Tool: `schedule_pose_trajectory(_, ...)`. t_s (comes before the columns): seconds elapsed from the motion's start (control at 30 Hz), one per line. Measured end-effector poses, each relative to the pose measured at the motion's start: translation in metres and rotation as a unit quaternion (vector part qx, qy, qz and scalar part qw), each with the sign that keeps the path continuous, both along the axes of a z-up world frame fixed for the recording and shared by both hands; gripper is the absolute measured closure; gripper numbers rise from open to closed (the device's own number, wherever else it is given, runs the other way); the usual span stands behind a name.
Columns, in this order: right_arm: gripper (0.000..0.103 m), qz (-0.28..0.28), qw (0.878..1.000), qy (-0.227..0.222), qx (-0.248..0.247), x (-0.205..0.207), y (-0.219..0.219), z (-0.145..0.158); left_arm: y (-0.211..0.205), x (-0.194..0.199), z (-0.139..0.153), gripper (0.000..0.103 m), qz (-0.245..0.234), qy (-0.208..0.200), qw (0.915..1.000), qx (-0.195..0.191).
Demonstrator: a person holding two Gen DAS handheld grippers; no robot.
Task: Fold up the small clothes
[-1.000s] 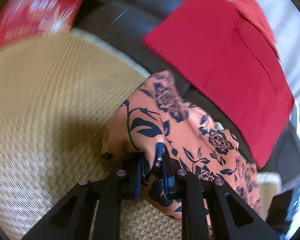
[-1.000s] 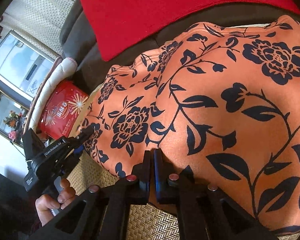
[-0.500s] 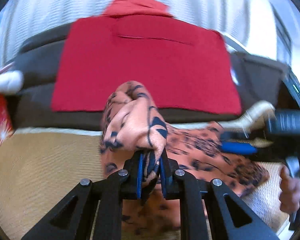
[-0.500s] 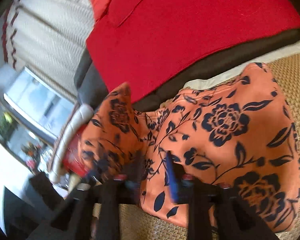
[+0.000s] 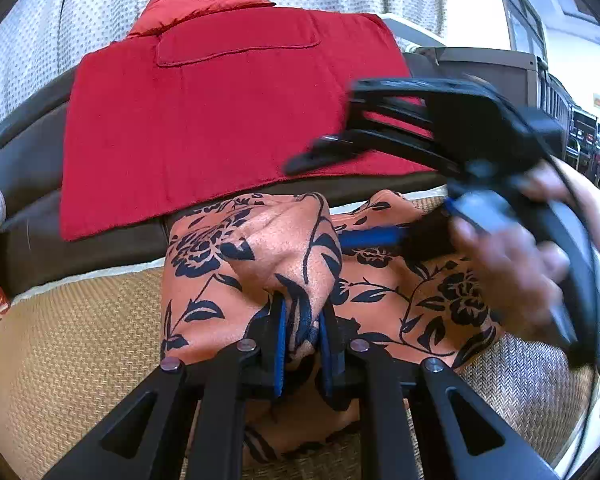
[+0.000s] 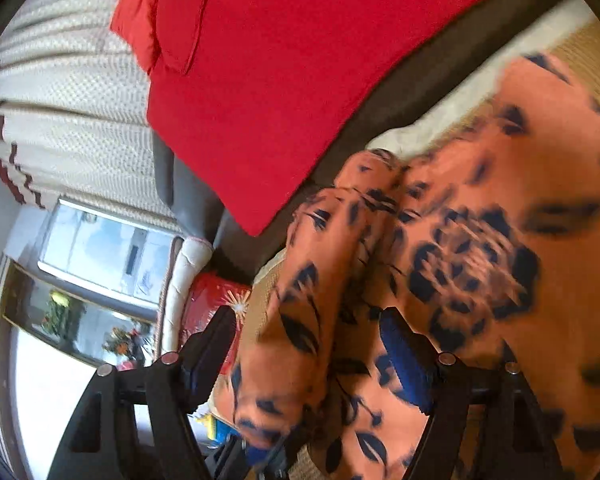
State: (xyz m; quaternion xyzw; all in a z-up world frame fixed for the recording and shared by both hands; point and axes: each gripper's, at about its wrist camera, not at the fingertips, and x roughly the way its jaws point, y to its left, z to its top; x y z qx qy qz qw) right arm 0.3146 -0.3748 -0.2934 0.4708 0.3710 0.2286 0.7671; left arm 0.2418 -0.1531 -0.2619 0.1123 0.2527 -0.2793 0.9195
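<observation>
So the left gripper [image 5: 302,340] is clamping a bunched-up fold of the orange cloth [image 5: 260,264], the one with the dark blue flower print, and you can see the fabric pinched tight between its two blue pads [image 5: 279,344] and humping up just past the fingertips. The rest of the cloth is lying spread over the woven mat [image 5: 72,344], running off to the right under the other tool. The right gripper [image 6: 308,356] has just been opening up, and in its own view the jaws are standing wide apart with a roll of the cloth [image 6: 300,320] sitting loose between them, neither pad pressing on it as far as I can tell, though that view is pretty blurry. From the left camera the right gripper [image 5: 320,196] is hanging over the far side of the cloth, one finger up against the red cloth [image 5: 220,128] behind it and the blue-padded one low by the orange fabric, with the person's hand [image 5: 512,264] wrapped around its handle. The red cloth is lying flat on a dark cushion [image 5: 28,152] right behind the mat, its near edge just beside the orange one. A red bag [image 6: 208,304] with a starburst print is sitting off at the left edge of the mat, and a pale curtain [image 6: 72,112] is hanging behind everything.
</observation>
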Motion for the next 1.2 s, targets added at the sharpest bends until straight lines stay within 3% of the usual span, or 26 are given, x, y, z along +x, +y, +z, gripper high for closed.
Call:
schedule_pose_trajectory(0.17, 0.025, 0.016, 0.999, 0.008, -0.030, 0.038, 0.019, 0.007, 0.006, -0.005, 0.006, 0.089, -0.014, -0.007, 0.9999, 0.002)
schedule_pose_trajectory(0.23, 0.030, 0.031, 0.999, 0.006, -0.043, 0.047, 0.026, 0.005, 0.010, -0.004, 0.009, 0.089, -0.017, -0.003, 0.9998, -0.004)
schedule_pose_trajectory(0.27, 0.037, 0.039, 0.998, 0.006, -0.054, 0.051, 0.031, 0.005, 0.011, -0.004, 0.012, 0.089, -0.018, -0.002, 0.9998, -0.009)
schedule_pose_trajectory(0.3, 0.069, 0.046, 0.996, 0.005, -0.072, 0.053, 0.036, 0.005, 0.011, -0.004, 0.015, 0.089, -0.020, -0.001, 0.9997, -0.013)
schedule_pose_trajectory(0.33, 0.076, 0.052, 0.994, 0.000, -0.097, 0.054, 0.041, 0.008, 0.011, -0.004, 0.017, 0.089, -0.023, 0.000, 0.9996, -0.015)
schedule_pose_trajectory(0.43, 0.083, 0.042, 0.990, -0.030, -0.133, 0.045, 0.041, 0.027, 0.007, -0.010, 0.026, 0.089, -0.040, -0.010, 0.9989, -0.023)
schedule_pose_trajectory(0.6, 0.084, -0.007, 0.981, -0.095, -0.166, 0.013, -0.002, 0.070, -0.028, -0.020, 0.050, 0.089, -0.092, -0.017, 0.9939, -0.059)
schedule_pose_trajectory(0.7, 0.084, -0.047, 0.978, -0.108, -0.172, -0.005, -0.043, 0.078, -0.067, -0.026, 0.047, 0.088, -0.131, -0.014, 0.9898, -0.055)
schedule_pose_trajectory(0.8, 0.084, -0.086, 0.979, -0.074, -0.168, -0.010, -0.083, 0.054, -0.093, -0.037, 0.030, 0.083, -0.154, 0.011, 0.9878, -0.016)
schedule_pose_trajectory(0.87, 0.084, -0.102, 0.978, -0.023, -0.178, -0.004, -0.098, 0.021, -0.096, -0.042, 0.022, 0.082, -0.168, 0.035, 0.9852, 0.001)
schedule_pose_trajectory(0.93, 0.081, -0.123, 0.975, 0.037, -0.182, -0.002, -0.113, -0.010, -0.086, -0.049, 0.028, 0.076, -0.195, 0.036, 0.9801, -0.008)
schedule_pose_trajectory(1.0, 0.080, -0.128, 0.979, 0.050, -0.152, -0.003, -0.120, -0.021, -0.065, -0.055, 0.042, 0.046, -0.204, 0.015, 0.9783, -0.029)
schedule_pose_trajectory(1.03, 0.080, -0.131, 0.980, 0.051, -0.141, -0.005, -0.122, -0.020, -0.051, -0.054, 0.050, 0.040, -0.204, 0.005, 0.9779, -0.047)
schedule_pose_trajectory(1.1, 0.080, -0.133, 0.980, 0.032, -0.144, -0.009, -0.119, -0.004, -0.018, -0.046, 0.065, 0.035, -0.195, -0.006, 0.9768, -0.088)
schedule_pose_trajectory(1.2, 0.080, -0.134, 0.977, 0.000, -0.165, -0.024, -0.112, 0.028, 0.019, -0.019, 0.066, 0.033, -0.118, -0.001, 0.9885, -0.095)
